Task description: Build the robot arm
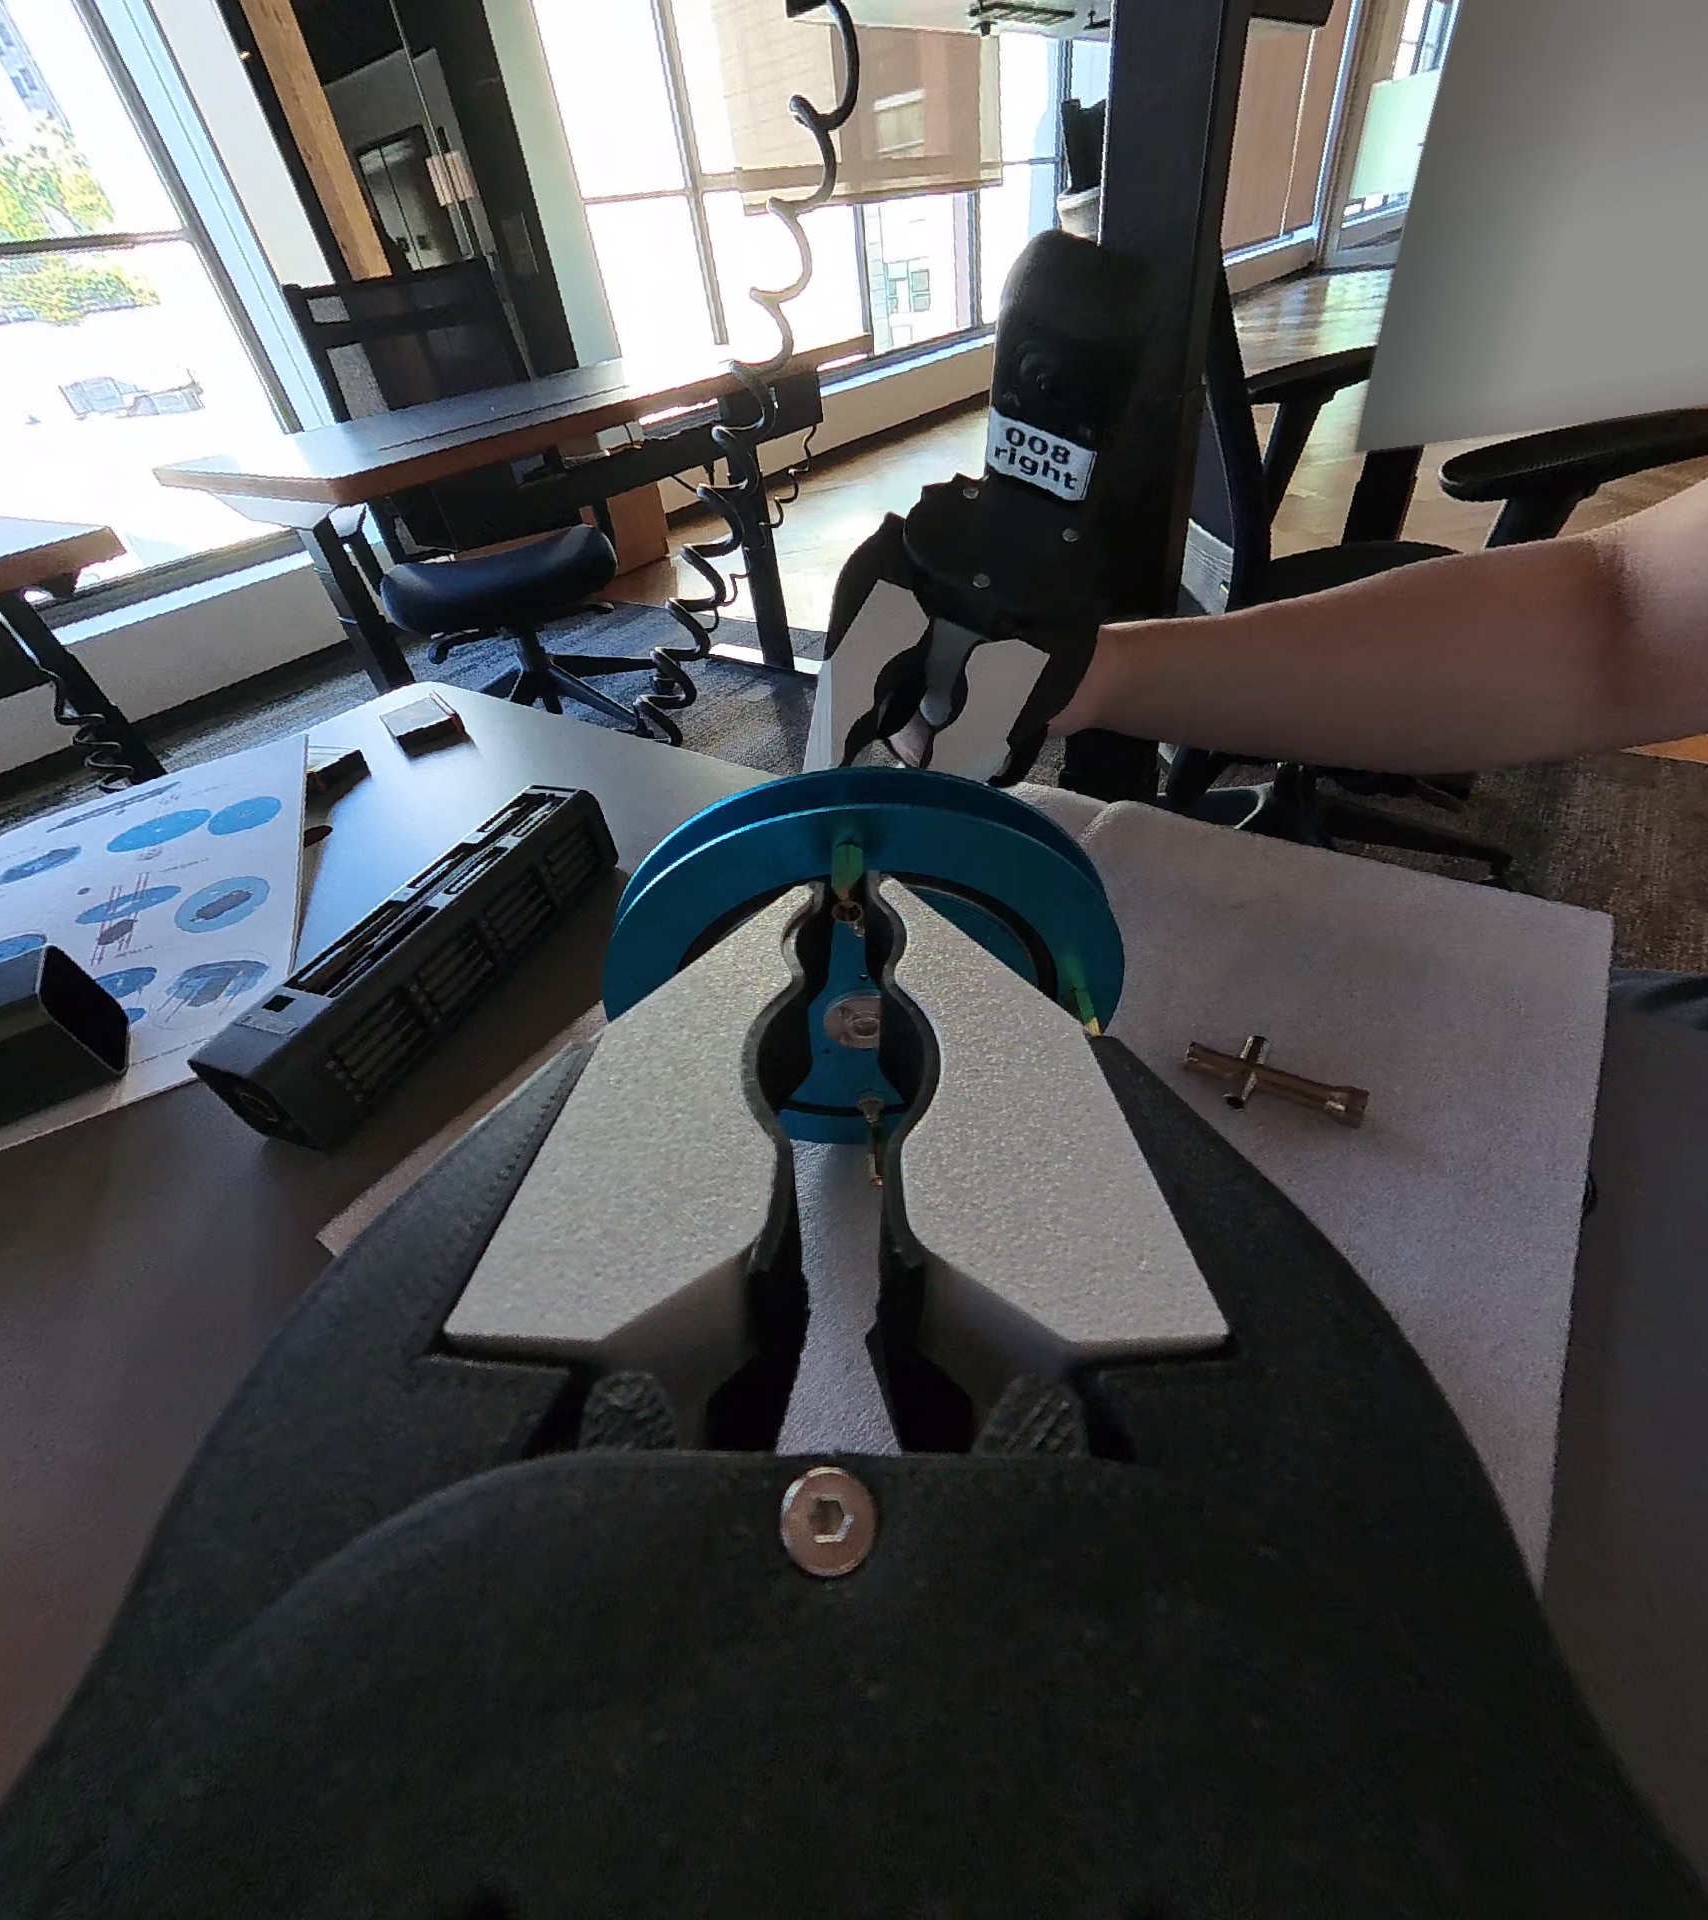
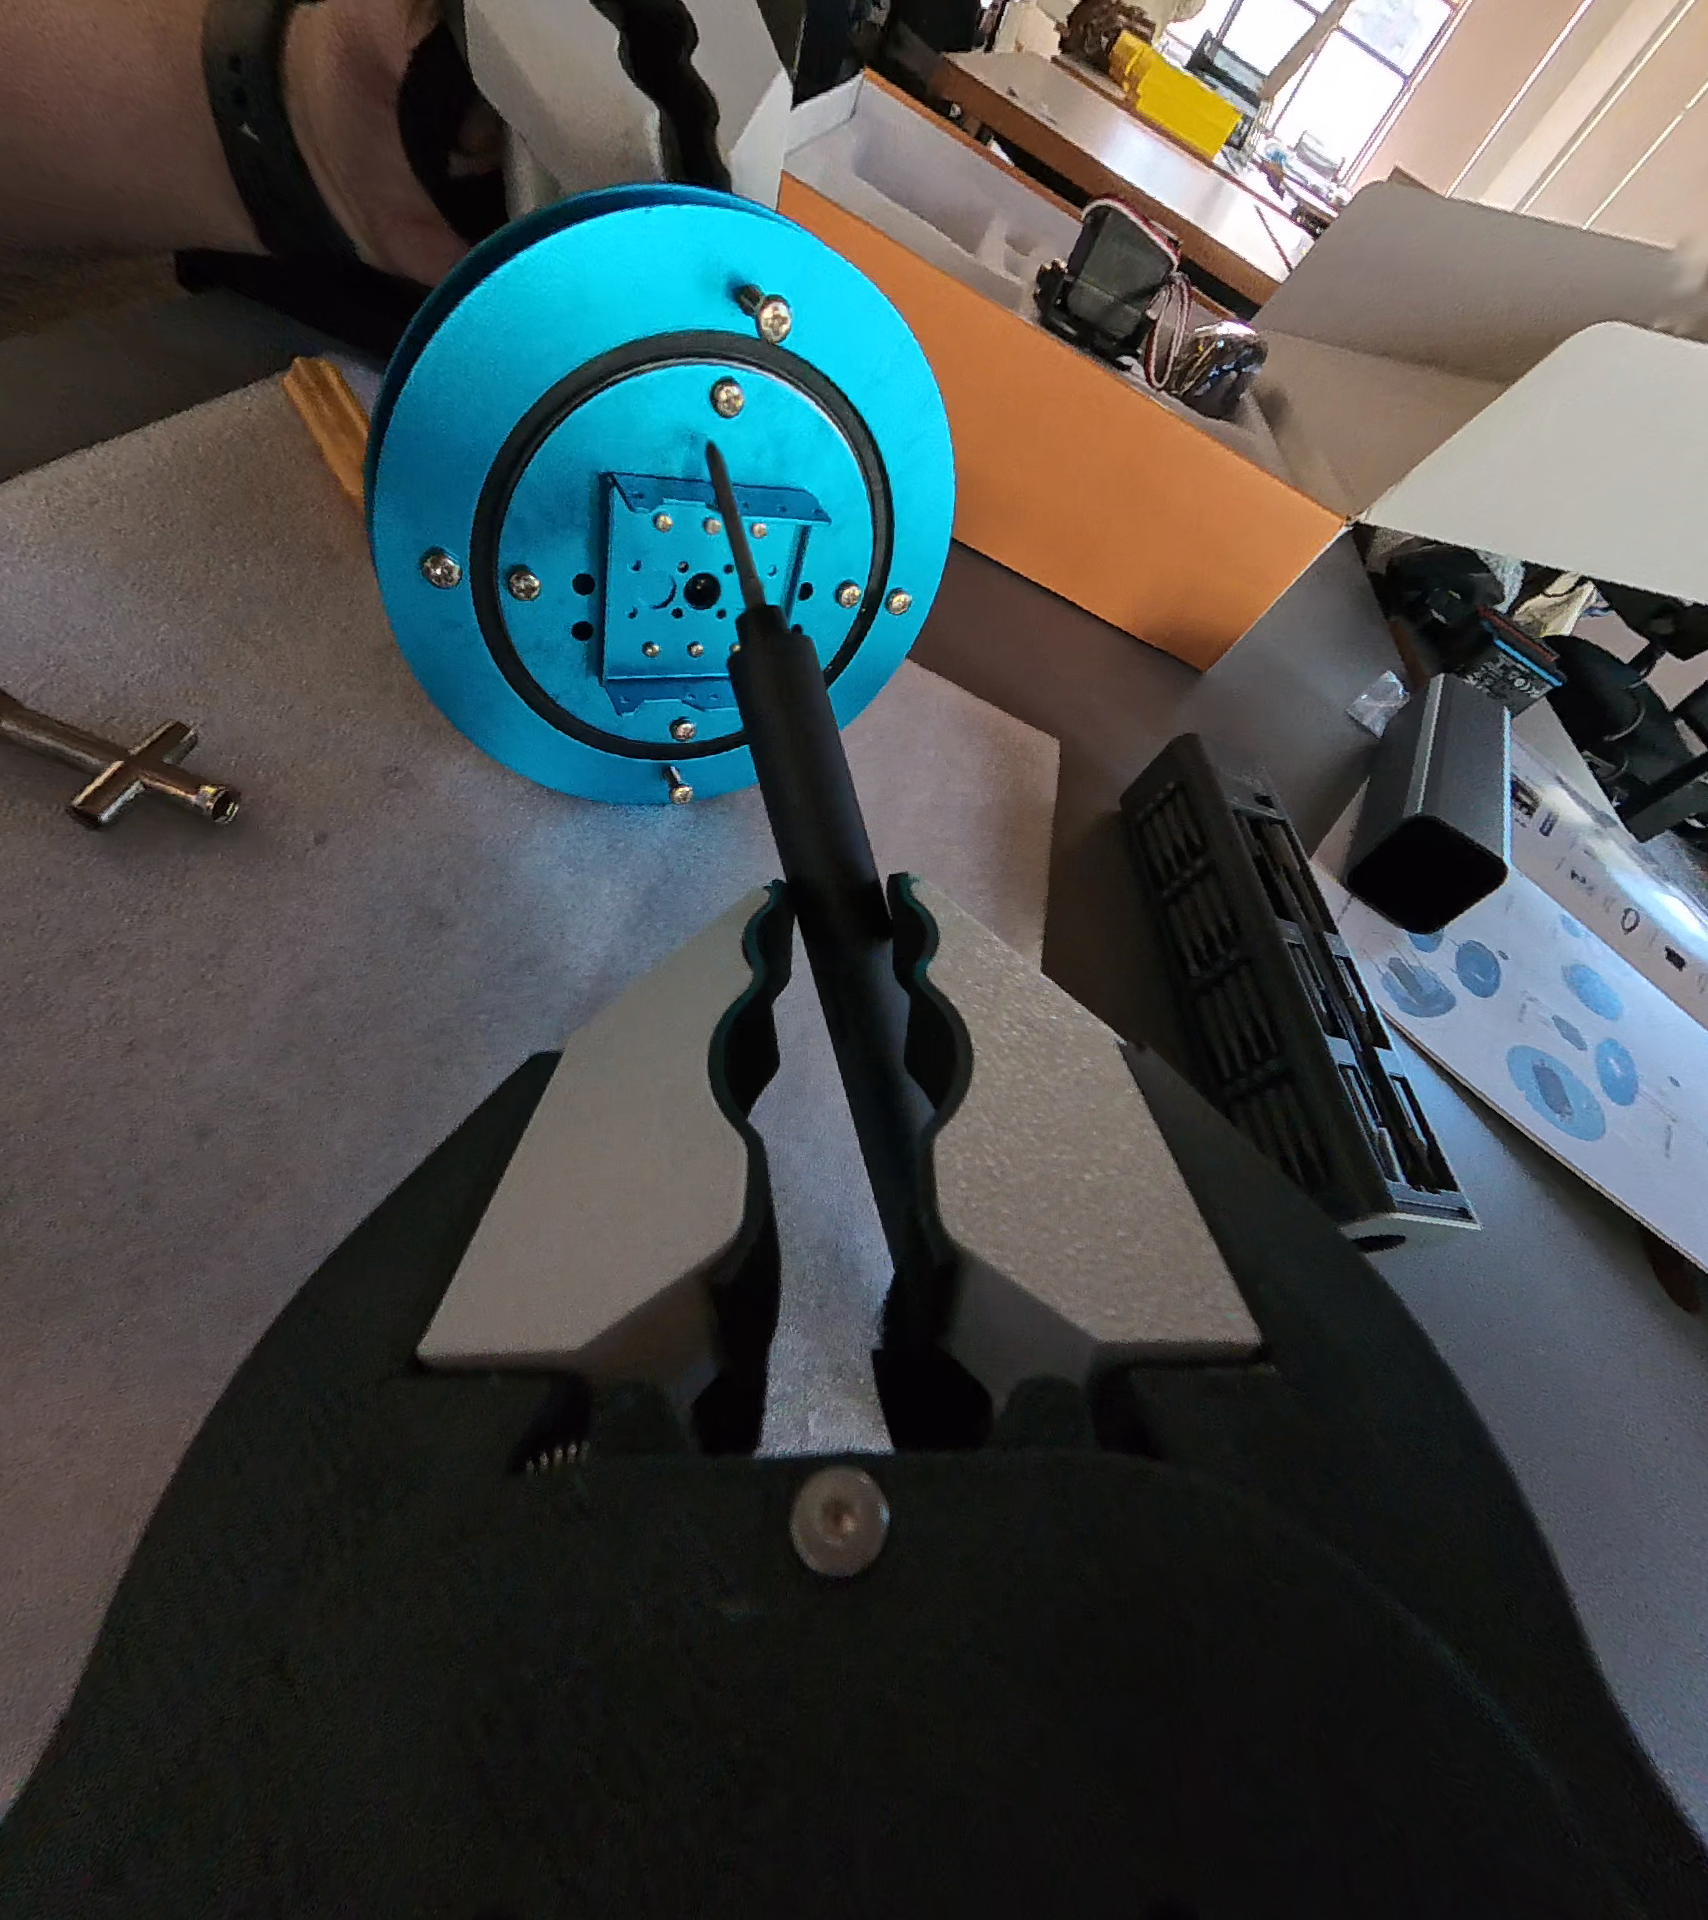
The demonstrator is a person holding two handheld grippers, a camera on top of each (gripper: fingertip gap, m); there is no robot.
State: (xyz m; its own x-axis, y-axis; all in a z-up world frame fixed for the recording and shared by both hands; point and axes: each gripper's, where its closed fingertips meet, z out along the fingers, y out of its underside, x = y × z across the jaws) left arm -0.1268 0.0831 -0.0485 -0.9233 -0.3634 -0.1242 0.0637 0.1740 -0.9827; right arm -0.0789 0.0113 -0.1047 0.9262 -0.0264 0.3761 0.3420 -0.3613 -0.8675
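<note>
A blue double-disc assembly [image 1: 725, 862] stands on edge on a grey foam mat [image 1: 1349, 1195]. My left gripper [image 1: 855, 904] is shut on its upper rim from behind. In the right wrist view the disc face [image 2: 538, 343] shows a black ring, a square blue bracket and several screws. My right gripper [image 2: 845, 914] is shut on a black screwdriver [image 2: 808, 748]. Its tip sits just below a screw [image 2: 727, 398] on the inner disc. The right gripper [image 1: 933, 727] also shows beyond the discs in the left wrist view.
A metal cross wrench [image 1: 1276, 1081] [image 2: 133, 764] lies on the mat [image 2: 310, 1039]. A black bit case [image 2: 1276, 997], a dark sleeve [image 2: 1442, 810] and an instruction sheet [image 2: 1608, 1039] lie on the table. An open cardboard box [image 2: 1068, 468] stands behind. Left tips to right tips: about 11 centimeters. Between my right fingertips and the metal cross wrench [image 2: 133, 764] there is roughly 12 centimeters. The left camera catches it too, in the left wrist view [image 1: 1242, 1067].
</note>
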